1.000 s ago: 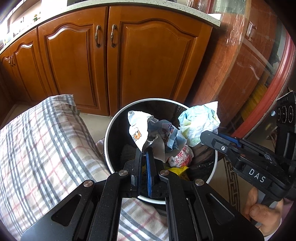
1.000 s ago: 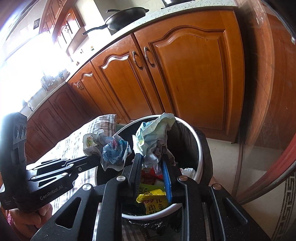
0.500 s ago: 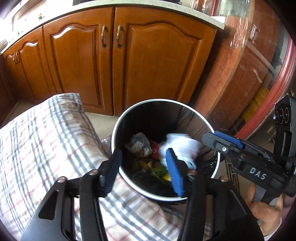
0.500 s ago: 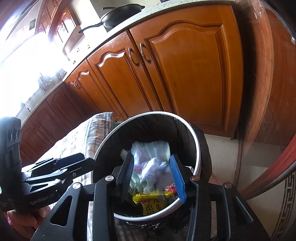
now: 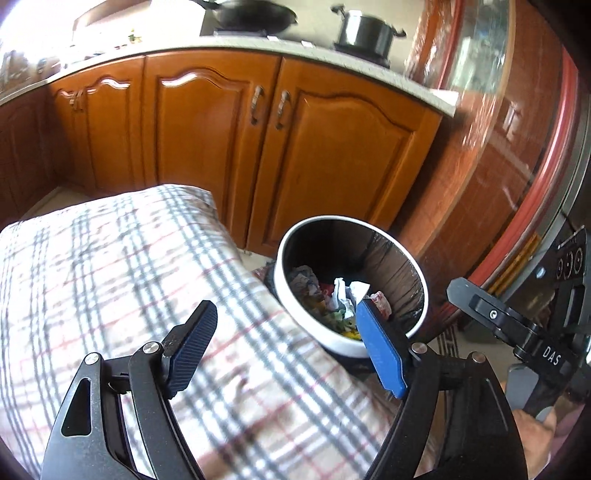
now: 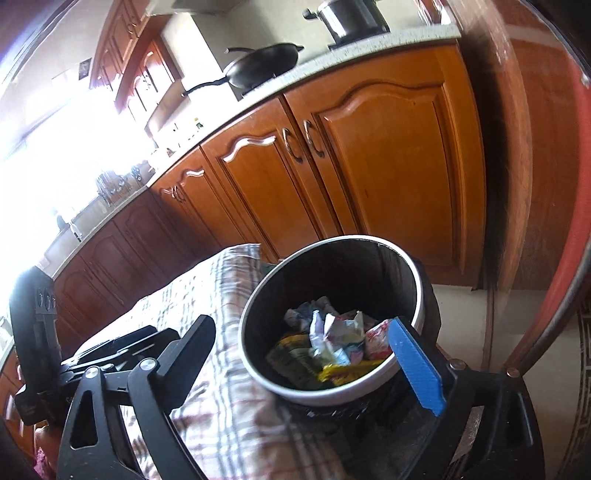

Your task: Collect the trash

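Warm orange-brown wooden cabinet doors (image 5: 332,155) are filling the upper half of both views, with a pale stone countertop (image 6: 369,51) running above them, carrying a black wok-style pan (image 6: 266,62) and a steel pot (image 5: 365,31). Down in the centre right of the left wrist view, the round black trash bin with a white rim (image 5: 295,317) is sitting on the floor just beside a plaid-covered cushioned surface (image 5: 110,266), which is spreading across the lower left.

Crumpled paper and wrapper trash (image 6: 332,339) is lying inside the bin, white and pale scraps on top, a yellow wrapper (image 6: 343,371) showing towards the near rim.

The left gripper (image 5: 286,339) is hanging with its blue-padded fingers spread wide, gripping nothing, one finger over the plaid cloth and the other overlapping the bin's near rim in the frame. The right gripper (image 6: 306,347) is likewise spread wide and carrying nothing, its blue pad (image 6: 417,365) sitting at the bin's lower right edge in its own view. At the far right of the left wrist view, the right gripper's black body is showing, marked DAS.
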`<state>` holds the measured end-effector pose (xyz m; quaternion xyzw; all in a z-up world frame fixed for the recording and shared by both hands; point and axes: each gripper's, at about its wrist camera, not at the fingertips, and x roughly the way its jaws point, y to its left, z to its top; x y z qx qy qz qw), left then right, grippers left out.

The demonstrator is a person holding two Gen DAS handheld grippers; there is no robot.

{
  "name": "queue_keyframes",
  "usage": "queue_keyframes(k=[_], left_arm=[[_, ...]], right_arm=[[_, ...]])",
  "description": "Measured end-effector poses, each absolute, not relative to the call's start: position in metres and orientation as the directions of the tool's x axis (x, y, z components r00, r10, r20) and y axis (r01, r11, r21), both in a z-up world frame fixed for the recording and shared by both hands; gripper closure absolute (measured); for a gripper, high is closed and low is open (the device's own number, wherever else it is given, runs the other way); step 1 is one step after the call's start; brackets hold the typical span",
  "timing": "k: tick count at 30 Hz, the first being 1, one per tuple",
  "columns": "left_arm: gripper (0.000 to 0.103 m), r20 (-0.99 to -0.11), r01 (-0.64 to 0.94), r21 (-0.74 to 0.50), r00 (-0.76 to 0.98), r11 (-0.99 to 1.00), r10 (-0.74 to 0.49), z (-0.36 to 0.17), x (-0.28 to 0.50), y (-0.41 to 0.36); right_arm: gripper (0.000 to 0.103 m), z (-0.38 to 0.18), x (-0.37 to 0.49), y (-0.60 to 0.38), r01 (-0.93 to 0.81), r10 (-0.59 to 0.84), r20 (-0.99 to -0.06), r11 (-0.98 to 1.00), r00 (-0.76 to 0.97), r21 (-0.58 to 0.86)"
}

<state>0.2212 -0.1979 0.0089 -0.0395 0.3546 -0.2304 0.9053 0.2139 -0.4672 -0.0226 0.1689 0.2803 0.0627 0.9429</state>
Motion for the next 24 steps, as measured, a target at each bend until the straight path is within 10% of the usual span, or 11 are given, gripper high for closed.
queue_keyframes(k=[15, 24], left_arm=[[0.007, -0.443, 0.337, -0.220, 0.802, 0.915, -0.402, 0.027, 0.136, -0.115], [0.000, -0.300, 0.272, -0.137, 0.905, 0.952, -0.302, 0.039, 0.097, -0.097]], right_arm=[[0.000, -0.013, 0.146, -0.386, 0.002, 0.080, -0.460, 0.984, 0.884, 0.176], [0.000, 0.021, 0.099, -0.352, 0.082, -0.084, -0.277, 0.996, 0.957, -0.017]])
